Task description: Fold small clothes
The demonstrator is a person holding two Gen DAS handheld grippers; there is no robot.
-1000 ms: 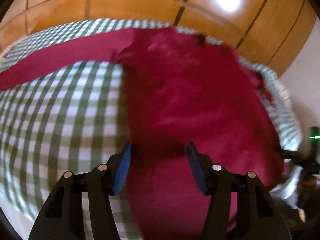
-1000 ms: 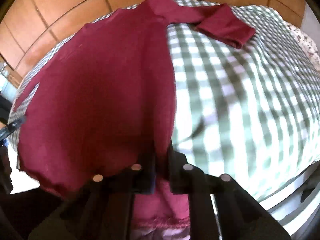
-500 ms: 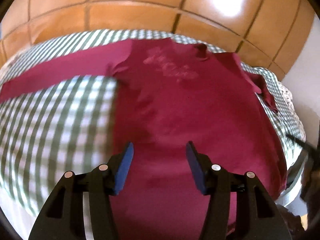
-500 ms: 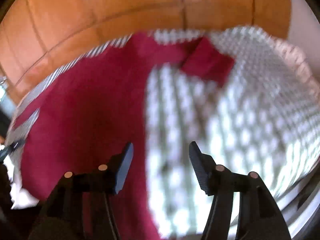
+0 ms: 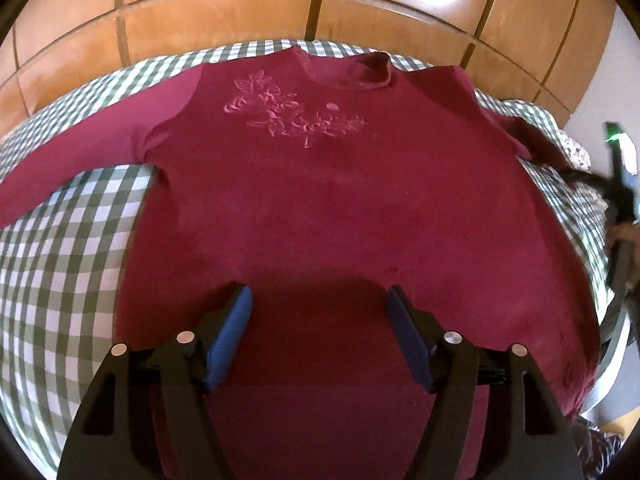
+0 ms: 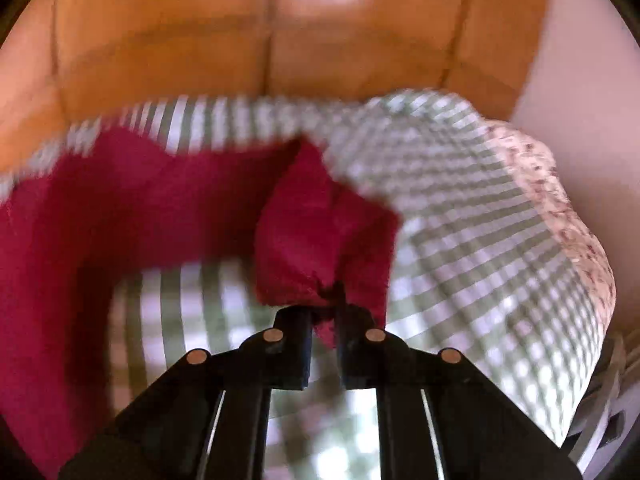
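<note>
A dark red long-sleeved top with a pink flower print lies flat, front up, on the green-and-white checked cloth. Its left sleeve stretches out to the left. My left gripper is open and empty above the top's lower middle. My right gripper is shut on the bunched end of the right sleeve and holds it a little above the cloth. The right wrist view is blurred.
A wooden panelled wall stands behind the bed. A floral fabric edge borders the checked cloth on the right, with a pale wall beyond. The other gripper's body shows at the right edge of the left wrist view.
My right gripper let go of the top's hem, opened, moved to the right sleeve end and shut on it. My left gripper drew back, showing the whole top.
</note>
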